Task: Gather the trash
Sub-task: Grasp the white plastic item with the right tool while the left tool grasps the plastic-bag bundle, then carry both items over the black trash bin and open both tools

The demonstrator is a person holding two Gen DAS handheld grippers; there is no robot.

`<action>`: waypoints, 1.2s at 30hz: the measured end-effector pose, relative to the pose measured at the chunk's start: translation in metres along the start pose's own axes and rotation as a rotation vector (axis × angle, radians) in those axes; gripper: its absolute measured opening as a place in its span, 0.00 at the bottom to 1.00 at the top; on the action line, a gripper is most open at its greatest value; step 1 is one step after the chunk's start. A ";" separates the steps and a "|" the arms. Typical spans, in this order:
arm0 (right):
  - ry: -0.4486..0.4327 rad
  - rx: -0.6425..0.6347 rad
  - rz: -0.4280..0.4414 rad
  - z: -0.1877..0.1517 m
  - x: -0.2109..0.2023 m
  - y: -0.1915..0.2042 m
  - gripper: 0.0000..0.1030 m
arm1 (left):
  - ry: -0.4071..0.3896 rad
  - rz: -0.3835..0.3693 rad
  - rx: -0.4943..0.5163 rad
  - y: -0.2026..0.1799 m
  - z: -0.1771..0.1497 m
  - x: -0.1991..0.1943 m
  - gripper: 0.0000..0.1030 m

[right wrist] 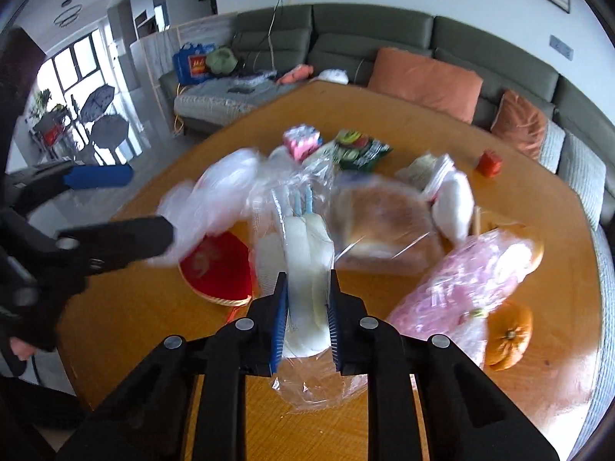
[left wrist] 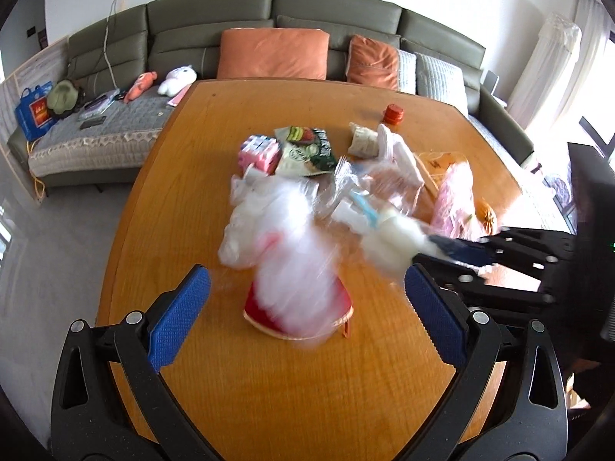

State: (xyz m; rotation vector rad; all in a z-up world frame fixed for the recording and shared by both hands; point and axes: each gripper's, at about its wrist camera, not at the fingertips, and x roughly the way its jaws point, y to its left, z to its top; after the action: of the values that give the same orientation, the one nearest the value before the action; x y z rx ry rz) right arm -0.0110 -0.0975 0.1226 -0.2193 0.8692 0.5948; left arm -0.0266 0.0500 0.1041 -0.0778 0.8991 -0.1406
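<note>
Over the near tabletop (right wrist: 153, 326), a clear plastic pkg of white items (right wrist: 307, 265) is clamped by the right gripper (right wrist: 305, 319), jaws nearly shut. Left gripper (left wrist: 307, 307) is held wide open, w/ nothing gripped, above a red pouch (left wrist: 269, 319).

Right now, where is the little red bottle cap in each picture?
Left wrist view: the small red ridged bottle cap sits at the far right part of the wooden table, above the trash pile.
Right wrist view: the same cap is right of centre, blurred, beyond the pile.
Shared landmark: the large orange cushion on the green sofa behind the table.
</note>
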 end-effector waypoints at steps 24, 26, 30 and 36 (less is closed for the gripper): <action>-0.128 0.118 -0.069 0.046 -0.008 -0.046 0.20 | 0.147 0.078 -0.103 0.026 0.025 0.074 0.49; -0.132 0.119 -0.069 0.047 -0.009 -0.044 0.20 | 0.129 0.065 -0.105 0.026 0.026 0.065 0.49; -0.138 0.116 -0.053 0.052 -0.012 -0.035 0.20 | 0.079 0.046 -0.106 0.029 0.023 0.040 0.49; -0.147 0.067 0.017 0.069 -0.010 0.008 0.20 | 0.016 0.082 -0.175 0.070 0.008 -0.006 0.49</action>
State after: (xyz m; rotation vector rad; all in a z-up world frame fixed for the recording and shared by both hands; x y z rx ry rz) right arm 0.0244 -0.0669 0.1743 -0.1059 0.7476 0.5887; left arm -0.0175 0.1197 0.1047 -0.2030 0.9283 0.0142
